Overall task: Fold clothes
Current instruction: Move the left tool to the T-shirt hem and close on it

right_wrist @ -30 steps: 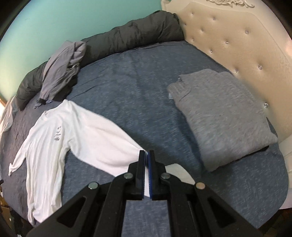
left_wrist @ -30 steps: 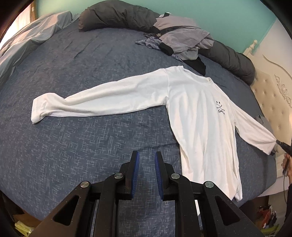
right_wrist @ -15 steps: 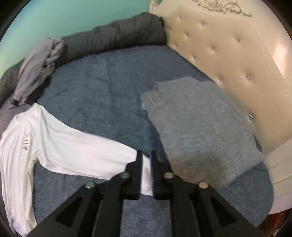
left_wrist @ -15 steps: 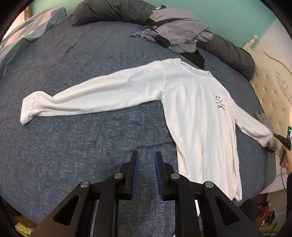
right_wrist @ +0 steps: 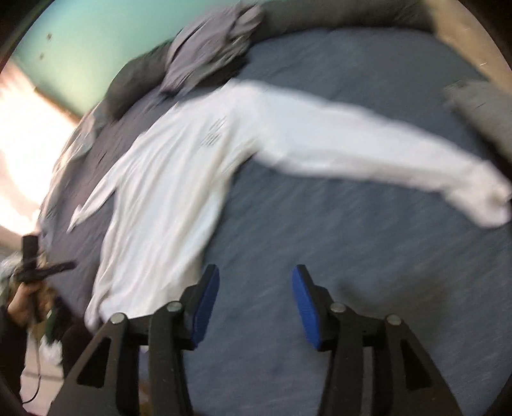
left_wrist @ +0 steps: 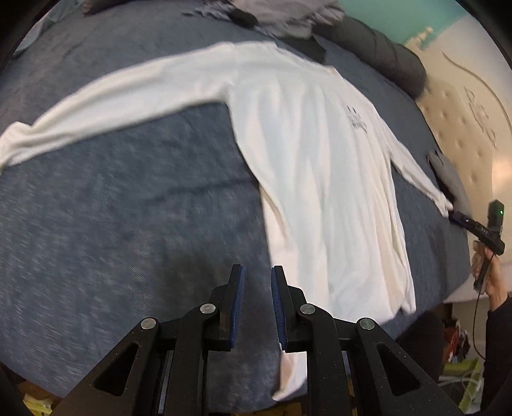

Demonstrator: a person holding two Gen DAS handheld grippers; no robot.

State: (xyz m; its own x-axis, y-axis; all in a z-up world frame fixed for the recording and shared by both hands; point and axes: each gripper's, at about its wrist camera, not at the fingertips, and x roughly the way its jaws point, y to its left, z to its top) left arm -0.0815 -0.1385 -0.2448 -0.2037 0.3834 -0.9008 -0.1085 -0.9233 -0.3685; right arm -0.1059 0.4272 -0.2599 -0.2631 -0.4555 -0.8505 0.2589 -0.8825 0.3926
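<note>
Lying spread flat and front up on the blue bedspread [left_wrist: 112, 208], the white long-sleeved shirt [left_wrist: 313, 153] has both sleeves stretched straight out to the sides and its hem at the near edge of the bed. Neither gripper holds cloth. The left gripper [left_wrist: 255, 289] hovers just left of the hem's near left corner, blue pads parted by a narrow gap with nothing between them. The right gripper [right_wrist: 256, 297] is spread wide and empty over bare bedspread, just right of the shirt's body; the right sleeve cuff [right_wrist: 489, 198] lies well off to its right, near the folded grey sweater [right_wrist: 483, 108].

With the shirt laid out like this, a sleeve or side fold looks due, though the blurred views do not settle which. To fold cleanly, pinch only one layer edge at a cuff or hem corner, lift just enough to clear the bedspread, and carry it across the body without dragging the torso. Keep the unfolded heap of grey clothes [left_wrist: 288, 16] at the far side out of the way.
</note>
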